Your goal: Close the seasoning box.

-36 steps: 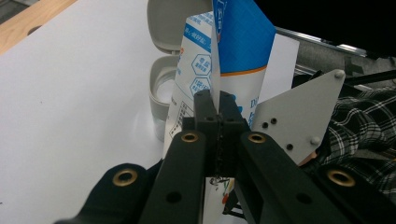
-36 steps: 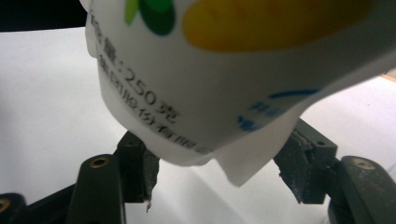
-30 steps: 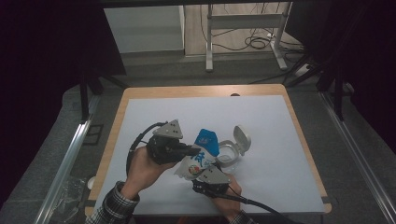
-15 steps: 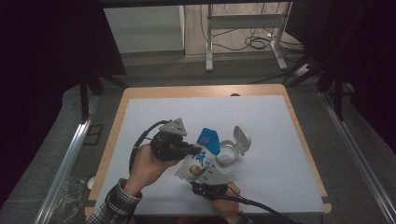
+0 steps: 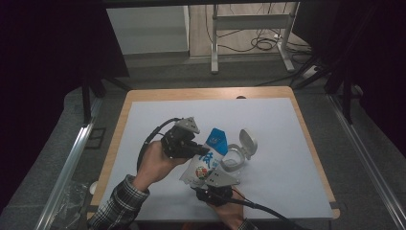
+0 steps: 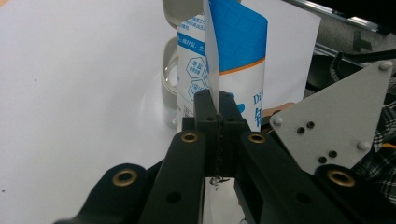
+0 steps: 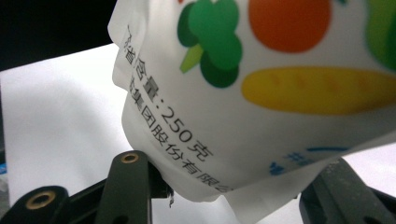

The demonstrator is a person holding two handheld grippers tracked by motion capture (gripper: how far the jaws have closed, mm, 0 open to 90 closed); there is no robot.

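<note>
A white pouch with a blue top and printed vegetables is held up between both grippers, above the white table cover. My left gripper is shut on the pouch's thin side seam, and the jaws meet on it. My right gripper holds the pouch's bulging bottom between its spread jaws. A clear container with its flip lid open stands just right of the pouch, below the blue top.
The container sits behind the pouch in the left gripper view. The right gripper's grey plate is close beside my left jaws. A wooden table edge borders the cover. Metal frame legs stand beyond the table.
The pouch has been lifted and tipped more upright, its blue top now nearer the open container. Both hands shifted slightly with it.
</note>
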